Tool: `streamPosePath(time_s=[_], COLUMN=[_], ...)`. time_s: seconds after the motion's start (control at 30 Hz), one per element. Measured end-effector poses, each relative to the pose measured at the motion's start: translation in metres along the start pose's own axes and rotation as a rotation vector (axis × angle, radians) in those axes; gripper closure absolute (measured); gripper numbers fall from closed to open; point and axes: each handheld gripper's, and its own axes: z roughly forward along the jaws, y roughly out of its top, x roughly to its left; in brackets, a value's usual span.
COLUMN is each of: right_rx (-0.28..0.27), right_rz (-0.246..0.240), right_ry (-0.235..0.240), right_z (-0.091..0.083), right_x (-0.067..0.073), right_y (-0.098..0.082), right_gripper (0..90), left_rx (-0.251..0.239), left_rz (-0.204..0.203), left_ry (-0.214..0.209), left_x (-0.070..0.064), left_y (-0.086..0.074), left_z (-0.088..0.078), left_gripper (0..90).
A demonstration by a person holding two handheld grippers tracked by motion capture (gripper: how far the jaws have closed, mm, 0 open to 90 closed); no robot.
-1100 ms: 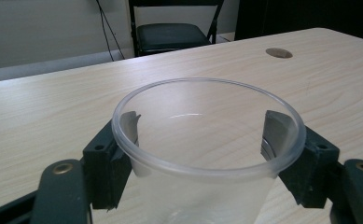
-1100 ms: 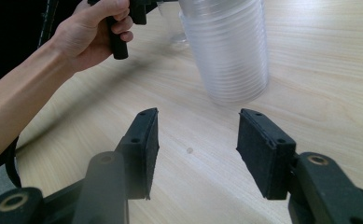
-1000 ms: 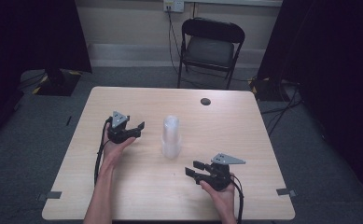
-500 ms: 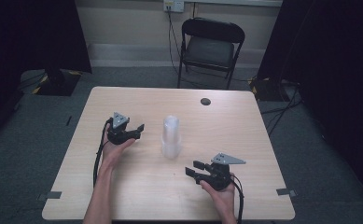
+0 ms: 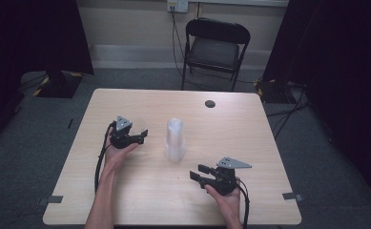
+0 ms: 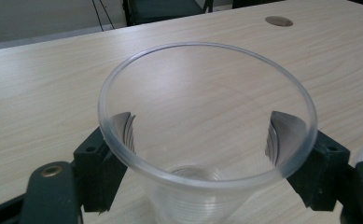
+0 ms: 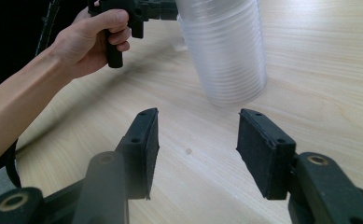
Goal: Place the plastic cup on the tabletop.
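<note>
You have two grippers, one loose clear cup (image 6: 207, 135) and one stack of cups (image 5: 175, 140) upside down at mid-table; the loose cup sits upright, mouth up, between your left gripper (image 5: 142, 135) pads, whose jaws have just been widening; your right gripper (image 7: 198, 151) gapes empty near the stack.

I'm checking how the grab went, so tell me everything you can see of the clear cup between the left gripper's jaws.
The clear cup looks like thin transparent plastic with a rolled rim, faint ribs low on its wall and a round base. It stands upright, mouth up and empty, between the left gripper jaws, which have just been opening. The black pads sit against or very near its sides below the rim; whether they press I cannot tell. The table's wood grain shows through it.
</note>
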Motion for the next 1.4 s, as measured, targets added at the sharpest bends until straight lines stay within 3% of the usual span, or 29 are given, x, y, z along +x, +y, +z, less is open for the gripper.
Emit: streamPosePath(time_s=[0.1, 0.33, 0.43, 0.53, 0.7, 0.83, 1.07, 1.4], right_rx=[-0.002, -0.007, -0.01, -0.014, -0.019, -0.021, -0.039, -0.034], right_rz=[0.002, 0.003, 0.006, 0.009, 0.015, 0.023, 0.031, 0.037], right_ry=[0.0, -0.002, -0.007, -0.009, -0.017, -0.025, -0.035, -0.05], right_z=[0.0, -0.001, -0.003, -0.004, -0.005, -0.007, -0.013, -0.015], right_x=[0.0, -0.001, -0.002, -0.003, -0.005, -0.007, -0.01, -0.013], right_y=[0.0, -0.002, -0.003, -0.003, -0.003, -0.004, -0.003, -0.005], right_gripper=[48.1, 47.7, 47.3, 47.2, 46.7, 46.8, 46.8, 46.8], left_rx=[0.01, 0.052, 0.061, 0.061, 0.083, 0.116, 0.079, 0.049], left_rz=[-0.015, 0.0, -0.024, -0.019, -0.063, -0.032, -0.059, -0.062], left_ry=[-0.004, 0.007, 0.007, 0.014, 0.007, 0.031, 0.045, 0.023], left_x=[0.0, -0.001, 0.0, 0.0, 0.001, -0.001, -0.003, -0.012], left_y=[-0.001, -0.005, -0.009, -0.011, -0.013, -0.011, -0.012, -0.016], left_z=[0.001, 0.0, 0.0, -0.004, -0.009, -0.014, -0.03, -0.054], left_gripper=[19.8, 16.6, 16.6, 16.5, 16.1, 15.9, 16.1, 15.9])
